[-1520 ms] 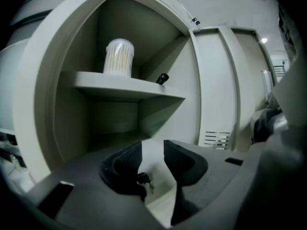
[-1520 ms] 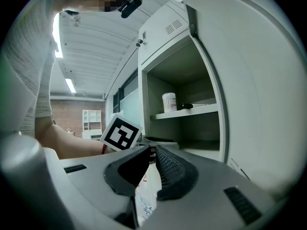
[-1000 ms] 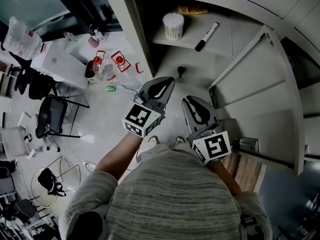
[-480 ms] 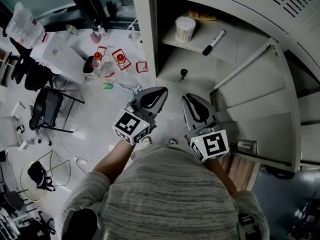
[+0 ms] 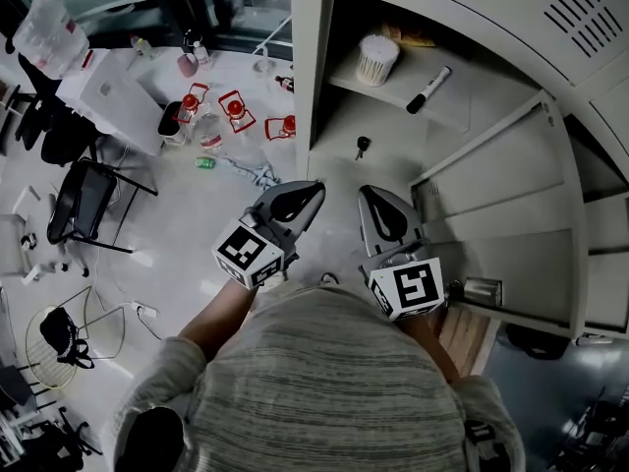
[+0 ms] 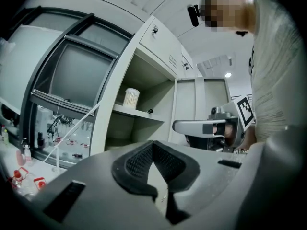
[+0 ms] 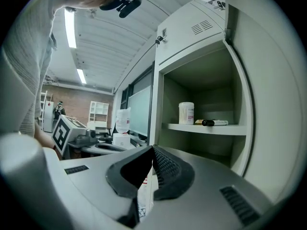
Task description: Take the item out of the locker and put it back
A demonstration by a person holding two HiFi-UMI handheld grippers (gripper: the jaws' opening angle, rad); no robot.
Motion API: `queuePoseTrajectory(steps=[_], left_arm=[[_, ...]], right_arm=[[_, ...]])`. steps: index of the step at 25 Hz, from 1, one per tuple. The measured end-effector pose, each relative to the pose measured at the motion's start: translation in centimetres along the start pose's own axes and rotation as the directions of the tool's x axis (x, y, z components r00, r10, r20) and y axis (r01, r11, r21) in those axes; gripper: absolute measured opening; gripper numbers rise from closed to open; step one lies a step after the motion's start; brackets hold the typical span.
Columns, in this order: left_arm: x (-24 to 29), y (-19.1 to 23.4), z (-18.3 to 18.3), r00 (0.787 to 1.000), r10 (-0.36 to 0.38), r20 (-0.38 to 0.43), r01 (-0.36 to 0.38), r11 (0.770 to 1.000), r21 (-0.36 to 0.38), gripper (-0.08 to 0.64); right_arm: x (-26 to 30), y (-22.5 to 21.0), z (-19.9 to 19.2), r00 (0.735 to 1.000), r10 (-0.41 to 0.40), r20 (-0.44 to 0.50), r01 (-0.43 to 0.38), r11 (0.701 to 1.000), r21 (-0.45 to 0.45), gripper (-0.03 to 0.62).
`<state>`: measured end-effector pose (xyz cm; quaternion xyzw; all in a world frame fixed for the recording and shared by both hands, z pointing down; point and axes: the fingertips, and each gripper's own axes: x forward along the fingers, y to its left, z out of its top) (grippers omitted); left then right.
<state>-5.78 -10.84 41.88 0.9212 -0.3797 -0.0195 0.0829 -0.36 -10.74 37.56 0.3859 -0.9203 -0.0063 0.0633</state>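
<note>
The open locker (image 5: 316,87) has a shelf (image 5: 393,91) with a white jar of cotton swabs (image 5: 376,59), a black marker (image 5: 429,88) and a yellowish packet (image 5: 413,37) behind them. The jar (image 7: 186,113) and marker (image 7: 214,122) also show in the right gripper view, and the jar (image 6: 130,97) in the left gripper view. Both grippers hang in front of the person's chest, short of the locker. My left gripper (image 5: 314,188) is shut and empty, as the left gripper view (image 6: 153,143) shows. My right gripper (image 5: 370,194) is shut on nothing (image 7: 152,148).
The locker door (image 5: 511,205) stands open to the right. A small dark key or knob (image 5: 362,146) sits below the shelf. On the left stand a white table (image 5: 118,96), red-capped bottles (image 5: 236,111) and a black chair (image 5: 84,205).
The head view has shifted so the locker sits more to the left and shows more fully. Both grippers stay low at the chest; the left one drifted slightly left.
</note>
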Motion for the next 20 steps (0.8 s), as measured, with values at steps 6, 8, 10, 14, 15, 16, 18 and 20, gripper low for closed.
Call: queuePoseTrajectory(steps=[6, 8, 10, 14, 15, 16, 18, 20], left_arm=[[-0.1, -0.4, -0.2, 1.0, -0.01, 0.025, 0.011, 0.999, -0.046, 0.008], [-0.3, -0.4, -0.2, 1.0, -0.008, 0.029, 0.01, 0.999, -0.05, 0.007], [-0.5, -0.3, -0.1, 0.999, -0.003, 0.035, 0.005, 0.999, -0.053, 0.007], [-0.9, 0.0, -0.1, 0.999, 0.007, 0.046, -0.004, 0.998, -0.063, 0.007], [-1.0, 0.0, -0.1, 0.999, 0.007, 0.046, -0.004, 0.998, -0.066, 0.008], [-1.0, 0.0, -0.1, 0.999, 0.007, 0.046, -0.004, 0.998, -0.068, 0.008], [-1.1, 0.1, -0.1, 0.999, 0.007, 0.047, -0.004, 0.998, -0.07, 0.008], [-1.3, 0.1, -0.1, 0.999, 0.006, 0.05, -0.003, 0.998, -0.071, 0.008]], right_arm=[[-0.1, 0.2, 0.1, 1.0, -0.003, -0.005, 0.003, 1.0, -0.004, 0.026], [-0.2, 0.3, 0.1, 1.0, -0.005, -0.009, 0.005, 1.0, -0.004, 0.026], [-0.3, 0.4, 0.0, 1.0, -0.005, -0.012, 0.005, 1.0, -0.002, 0.026], [-0.3, 0.6, 0.0, 1.0, -0.004, -0.018, 0.004, 1.0, -0.005, 0.026], [-0.3, 0.7, 0.0, 1.0, -0.004, -0.021, 0.004, 1.0, -0.007, 0.026], [-0.2, 0.8, 0.0, 1.0, -0.003, -0.023, 0.003, 1.0, -0.005, 0.026], [-0.1, 1.0, -0.1, 1.0, -0.001, -0.025, 0.0, 1.0, -0.004, 0.025], [0.0, 1.2, -0.1, 1.0, 0.002, -0.026, -0.002, 1.0, -0.006, 0.025]])
